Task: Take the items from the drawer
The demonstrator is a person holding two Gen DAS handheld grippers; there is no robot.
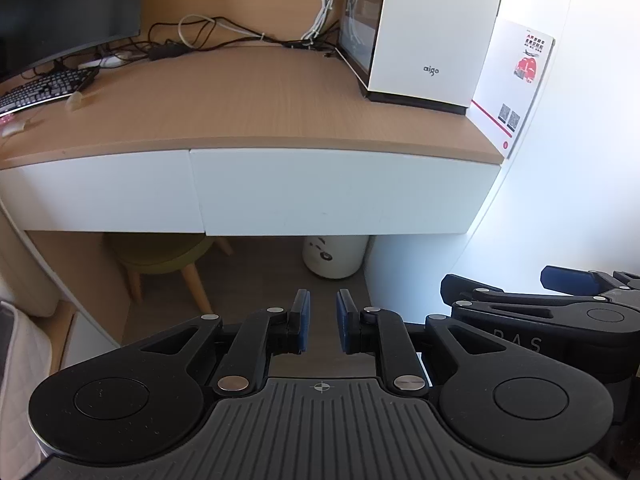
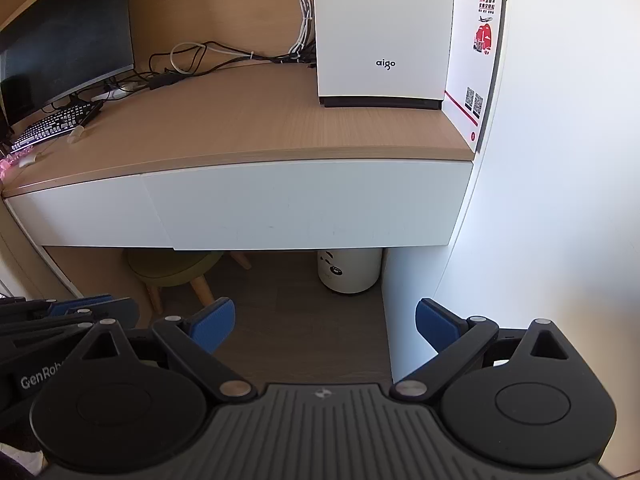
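White drawer front sits shut under the wood tabletop, flush w/ its edge, on the right half of the desk up against the white wall. Long axis runs left-right along the tabletop edge; face points out toward both cams. No handle visible. A second white front is beside it on the left, a thin seam between them; also shut.

Contents: can't tell, nothing of the inside shows.

Left claw: clenched almost to touching, only a slim gap between the blue pads, nothing between them. Hangs in front of and below the drawer, well apart from it, angled downward over the floor.

Right claw: released, blue pads spread wide, nothing between them. Also short of the drawer front, no contact. In left cam it shows at the right edge, just beside the left claw.

On tabletop: white "aigo" PC case back right, red/white card leaning on wall beside it, cable tangle at rear, monitor and keyboard far left.

Under desk: green stool w/ wooden legs, white bin near the wall.
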